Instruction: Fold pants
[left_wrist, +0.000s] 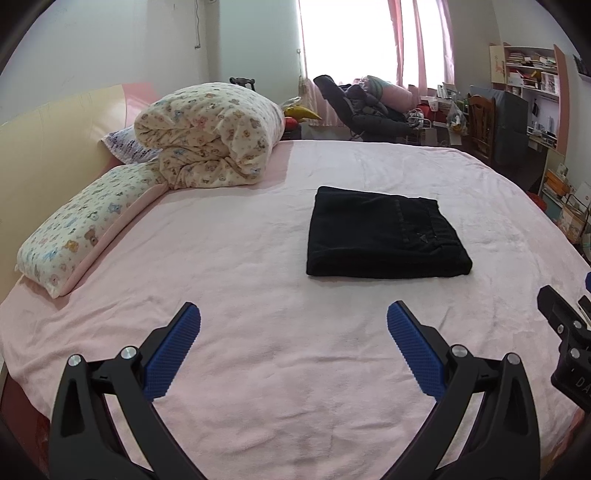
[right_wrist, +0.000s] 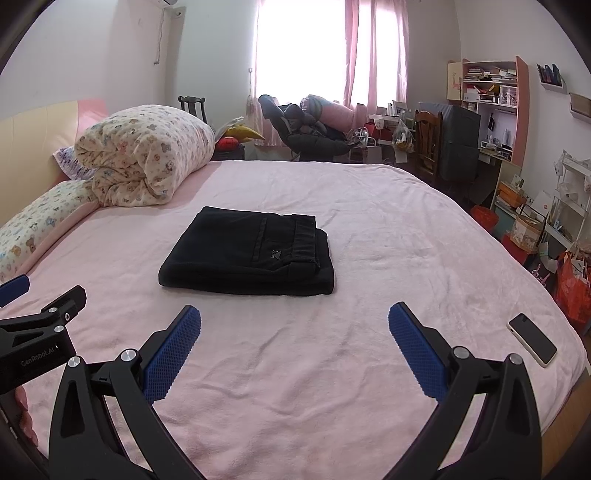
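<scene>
Bed (left_wrist: 258, 258): both claws (left_wrist: 293, 317) (right_wrist: 294, 317) spread, hovering near pants (right_wrist: 247, 254).

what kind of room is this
Most likely a lived-in home bedroom: a bed with a pink sheet holds the folded black pants, a rolled teddy-print duvet and a pillow, with a cluttered bookshelf by the curtained window.

Legible marking: "GenRobot.AI", white print on the black body of the left tongs (right_wrist: 14, 288), seen in the right wrist view.
</scene>
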